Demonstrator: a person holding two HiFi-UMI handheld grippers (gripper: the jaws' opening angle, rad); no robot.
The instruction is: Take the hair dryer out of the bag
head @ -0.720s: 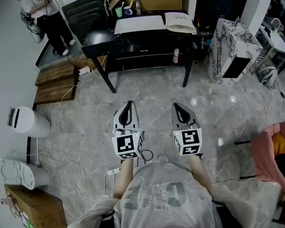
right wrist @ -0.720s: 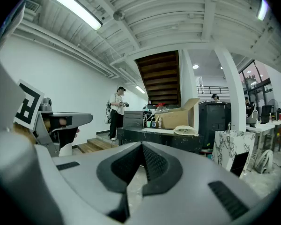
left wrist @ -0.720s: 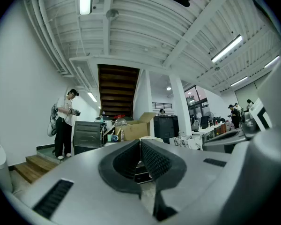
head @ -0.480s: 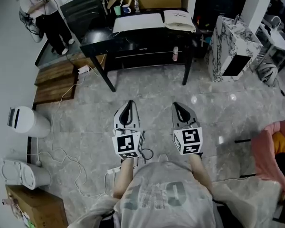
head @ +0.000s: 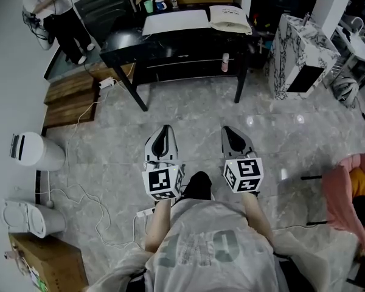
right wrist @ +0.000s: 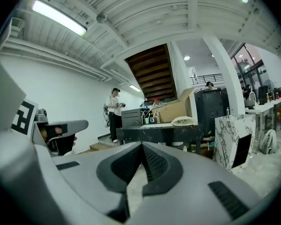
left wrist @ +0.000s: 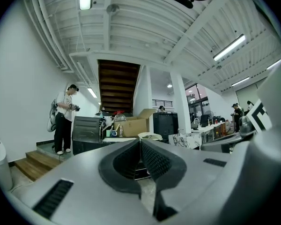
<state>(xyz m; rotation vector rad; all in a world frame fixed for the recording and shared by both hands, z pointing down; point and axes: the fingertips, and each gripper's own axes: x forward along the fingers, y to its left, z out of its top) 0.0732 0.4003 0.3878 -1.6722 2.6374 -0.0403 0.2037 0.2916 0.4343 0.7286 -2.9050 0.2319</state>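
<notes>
**Inspector A:** Condition of the claws?

**Inspector B:** Left claw (head: pixel 165 131) and right claw (head: pixel 230 131) each have their jaws pressed together with nothing between them. They are held side by side above the marble floor (head: pixel 201 108). Both point toward the black desk (head: pixel 188 44) and stand well apart from it.

**Inspector A:** Location of the bag?

**Inspector B:** The cream bag (head: pixel 230 18) lies flat on the desk's right end in the head view, just beside a white board (head: pixel 175 22).

**Inspector A:** Hair dryer: position, long axis, heading?

**Inspector B:** It cannot be made out in any view. The bag shows only its outside, so neither the long axis nor the heading can be told.
</notes>
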